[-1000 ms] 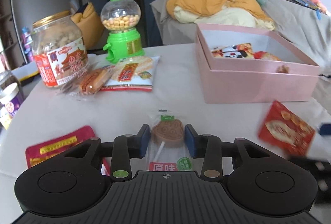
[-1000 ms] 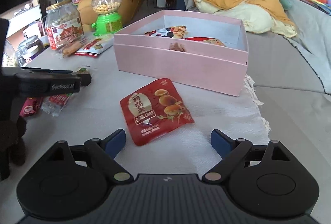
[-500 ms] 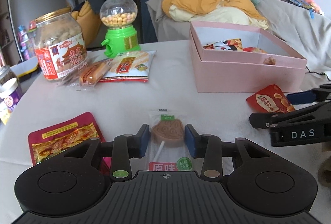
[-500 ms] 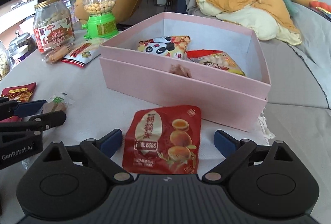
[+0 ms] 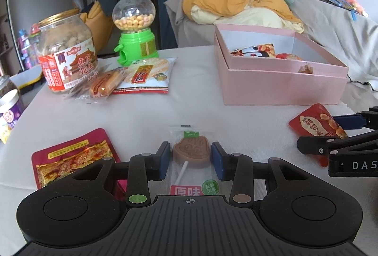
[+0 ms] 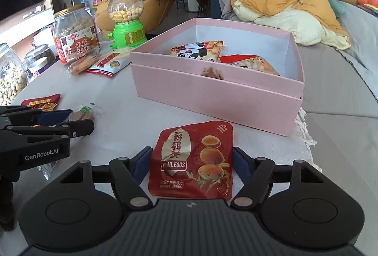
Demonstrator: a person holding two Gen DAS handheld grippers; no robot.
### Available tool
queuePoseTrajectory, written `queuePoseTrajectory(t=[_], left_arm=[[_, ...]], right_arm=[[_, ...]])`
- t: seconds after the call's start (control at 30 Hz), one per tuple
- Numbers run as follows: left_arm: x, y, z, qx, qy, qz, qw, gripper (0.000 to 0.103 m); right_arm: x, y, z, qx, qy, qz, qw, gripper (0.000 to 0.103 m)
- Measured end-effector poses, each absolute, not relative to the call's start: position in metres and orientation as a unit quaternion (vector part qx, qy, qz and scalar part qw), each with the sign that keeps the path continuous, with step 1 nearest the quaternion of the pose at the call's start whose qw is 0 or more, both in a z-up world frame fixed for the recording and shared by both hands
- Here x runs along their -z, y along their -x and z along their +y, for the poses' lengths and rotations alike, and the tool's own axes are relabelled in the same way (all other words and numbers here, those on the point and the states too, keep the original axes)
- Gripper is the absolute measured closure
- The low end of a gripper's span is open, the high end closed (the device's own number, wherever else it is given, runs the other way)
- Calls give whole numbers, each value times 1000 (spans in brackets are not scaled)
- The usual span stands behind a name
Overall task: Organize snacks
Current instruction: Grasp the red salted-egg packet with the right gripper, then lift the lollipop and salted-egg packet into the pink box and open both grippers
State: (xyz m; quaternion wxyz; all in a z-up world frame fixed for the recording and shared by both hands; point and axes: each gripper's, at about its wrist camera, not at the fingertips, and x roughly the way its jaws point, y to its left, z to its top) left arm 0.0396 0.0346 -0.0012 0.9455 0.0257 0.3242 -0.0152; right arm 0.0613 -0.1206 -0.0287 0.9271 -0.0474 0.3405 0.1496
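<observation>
I had two grippers over the counter [image 5: 189,95]. My left gripper [image 5: 191,160] was clamped on one wrapped lollipop [image 5: 191,153], its blue pads pressed against both edges of the clear wrapper. My right gripper [image 6: 191,161] was closing its jaws around one red quail egg packet [image 6: 192,159], which lay flat between them; I could not tell whether the pads were already pressing it.

Ahead of the right gripper stood one open pink box [image 6: 212,95], and inside I counted two snack bags plus one small brown piece near the front wall. Left of my left gripper lay one dark red pouch [image 5: 73,159]. Farther ahead and to its left I counted one rice cracker pack [image 5: 147,76], one wrapped sausage [image 5: 104,84] touching it, one big peanut jar [image 5: 67,53] and one green candy dispenser [image 5: 134,29]. One purple-labelled jar [image 5: 8,112] stood at the far left edge.
</observation>
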Motion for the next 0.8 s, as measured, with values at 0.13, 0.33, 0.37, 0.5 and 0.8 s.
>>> queuePoseTrajectory(t=[0.13,0.33,0.37,0.5,0.8], left_arm=[[1,-38,34,15,-28,322,946,61],[1,-39,39,20,-12,320,947,61],[1,-39,40,20,-8,320,947,61],[1,-39,44,24,4,321,947,61],[-17,-41,51,27,57,328,942,62]], right_arm=[[29,-59,-121,-144,48,338,929,31],[30,-59,-124,-146,39,336,930,30],[30,-59,-124,-147,38,336,930,30],[30,-60,-120,-145,53,339,928,30],[19,-52,-113,-160,98,330,925,31]])
